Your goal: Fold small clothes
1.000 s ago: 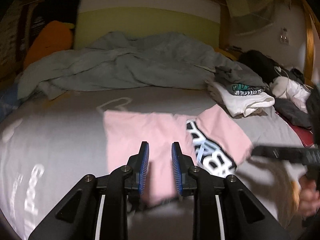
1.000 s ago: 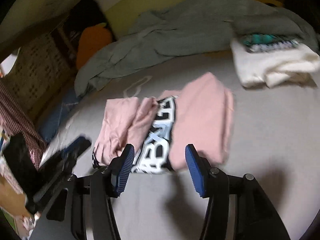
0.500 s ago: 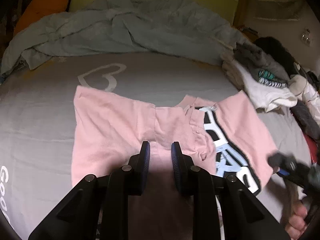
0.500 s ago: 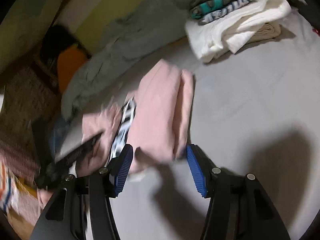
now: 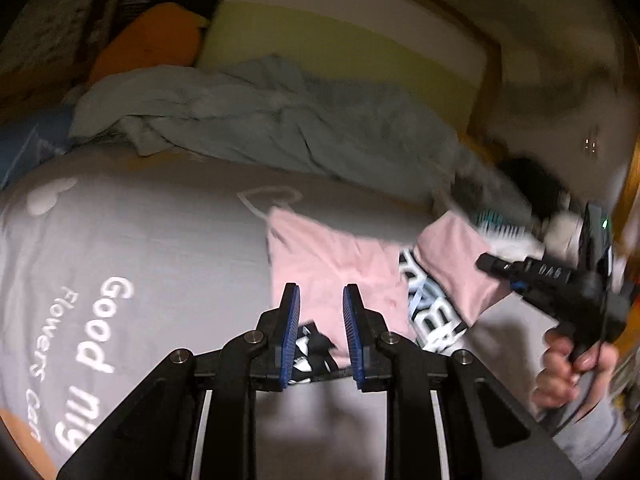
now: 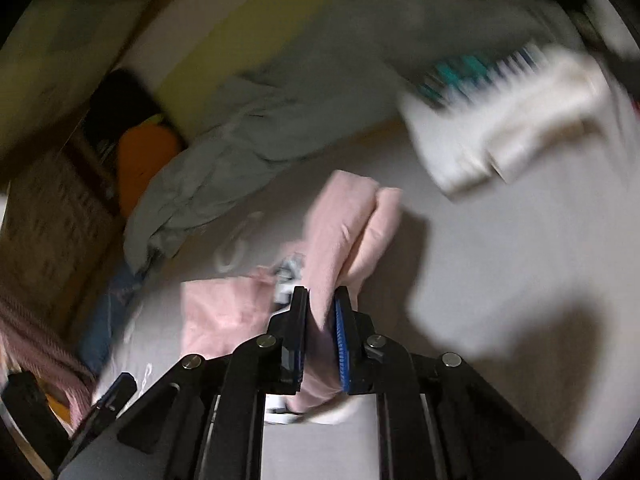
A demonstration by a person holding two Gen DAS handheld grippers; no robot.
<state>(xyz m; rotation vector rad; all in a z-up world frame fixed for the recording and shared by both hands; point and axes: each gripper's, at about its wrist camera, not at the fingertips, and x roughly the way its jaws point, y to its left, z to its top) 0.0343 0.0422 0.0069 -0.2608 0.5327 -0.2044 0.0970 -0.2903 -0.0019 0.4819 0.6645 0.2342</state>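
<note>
A pink shirt (image 5: 332,256) with a black-and-white print lies partly folded on the grey bed sheet (image 5: 140,232). My left gripper (image 5: 320,292) hovers over the shirt's near edge. Its jaws stand a narrow gap apart, and no cloth is pinched between the pads. In the right wrist view the shirt (image 6: 344,216) runs up from my right gripper (image 6: 321,294). The right jaws are closing, with a pink fold squeezed between the blue pads. A hand (image 5: 568,364) holds that gripper at the right of the left wrist view.
A crumpled grey-blue blanket (image 5: 260,120) lies across the back of the bed. A stack of folded clothes (image 6: 500,120) sits at the right, close to the shirt. An orange cushion (image 5: 152,40) leans at the back left, beside the yellow-green headboard (image 5: 340,40).
My right jaws have narrowed from wide apart onto the shirt's right-hand fold. My left gripper has pulled back from over the shirt to its near edge, with its gap unchanged.
</note>
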